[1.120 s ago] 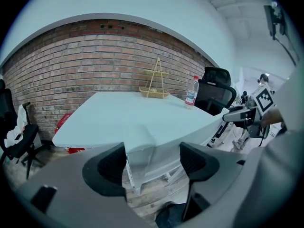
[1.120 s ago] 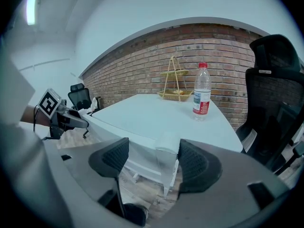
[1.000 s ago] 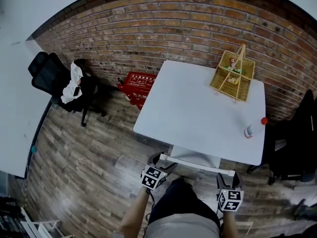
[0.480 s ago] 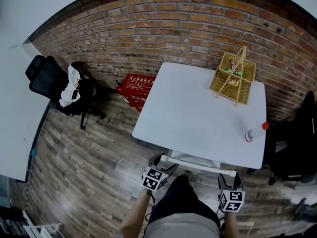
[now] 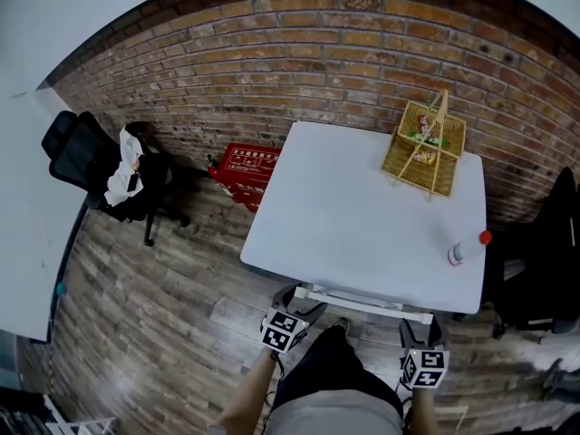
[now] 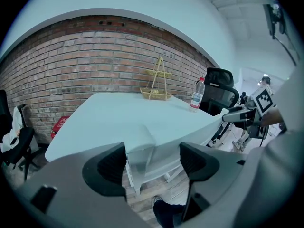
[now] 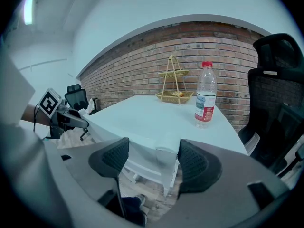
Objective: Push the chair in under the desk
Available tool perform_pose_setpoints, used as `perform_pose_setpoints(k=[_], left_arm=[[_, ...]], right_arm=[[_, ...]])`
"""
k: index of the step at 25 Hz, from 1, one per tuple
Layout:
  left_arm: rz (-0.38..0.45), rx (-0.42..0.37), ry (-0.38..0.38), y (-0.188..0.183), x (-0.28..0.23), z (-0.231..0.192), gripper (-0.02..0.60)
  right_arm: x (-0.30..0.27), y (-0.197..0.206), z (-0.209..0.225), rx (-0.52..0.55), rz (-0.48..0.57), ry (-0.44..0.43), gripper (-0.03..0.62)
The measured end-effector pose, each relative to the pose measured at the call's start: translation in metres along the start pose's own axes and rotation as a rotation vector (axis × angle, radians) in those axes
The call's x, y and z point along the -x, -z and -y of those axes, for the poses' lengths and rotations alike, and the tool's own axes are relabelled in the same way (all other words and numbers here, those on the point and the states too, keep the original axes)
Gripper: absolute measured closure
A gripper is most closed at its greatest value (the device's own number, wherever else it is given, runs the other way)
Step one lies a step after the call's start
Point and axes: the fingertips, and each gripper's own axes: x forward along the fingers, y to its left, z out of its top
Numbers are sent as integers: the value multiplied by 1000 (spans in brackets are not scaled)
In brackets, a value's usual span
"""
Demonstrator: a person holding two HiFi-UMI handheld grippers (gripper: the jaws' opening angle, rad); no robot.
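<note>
A white chair (image 5: 362, 303) stands at the near edge of the white desk (image 5: 362, 216), mostly hidden under the top. Only its back rail shows in the head view. My left gripper (image 5: 292, 299) is at the rail's left end and my right gripper (image 5: 419, 333) at its right end. In the left gripper view the left gripper (image 6: 152, 163) is open, with a white chair post (image 6: 140, 148) between the jaws, close to the left one. In the right gripper view the right gripper (image 7: 153, 160) is open too, the chair's other post (image 7: 167, 151) lying against its right jaw.
On the desk are a wicker basket (image 5: 423, 148) at the far right and a plastic bottle (image 5: 465, 249) by the right edge. A black office chair (image 5: 544, 261) stands to the right, another (image 5: 91, 161) far left, and a red crate (image 5: 245, 169) by the brick wall.
Both grippers stay at the chair's back rail. The view has shifted a little, and the desk's near edge now lies slightly closer to the rail.
</note>
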Motion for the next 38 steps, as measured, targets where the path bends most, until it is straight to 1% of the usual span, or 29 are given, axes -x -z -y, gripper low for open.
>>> perform_pose_setpoints(k=[14,17,22,27,30,32,36,38], left_arm=[[4,-8,8,-5,-3,-6,224],[-7,-6,8,-6,-2,-4,224],[-28,-9,-13,-3,1,-3,224],[-2,13,-52,-3,6,-2,225],[28,53,-56,-6,11,-2,225],[62,90,-58,-12,16,-3,225],[194,178,-73,-41,37,-10,227],[259,182,-66,-61,44,-9,227]], right_arm=[[-6,-5,-4,-9,0,1,263],[-5,-5,-4,-12,-3,6,263],[-2,-2,-2,-10,-8,24,263],[8,-5,5,-7,30,71,263],[15,-17,8,-1,58,59,263],[20,-27,11,4,95,42,263],[29,-54,12,27,167,-9,263],[32,-70,9,44,220,-38,264]])
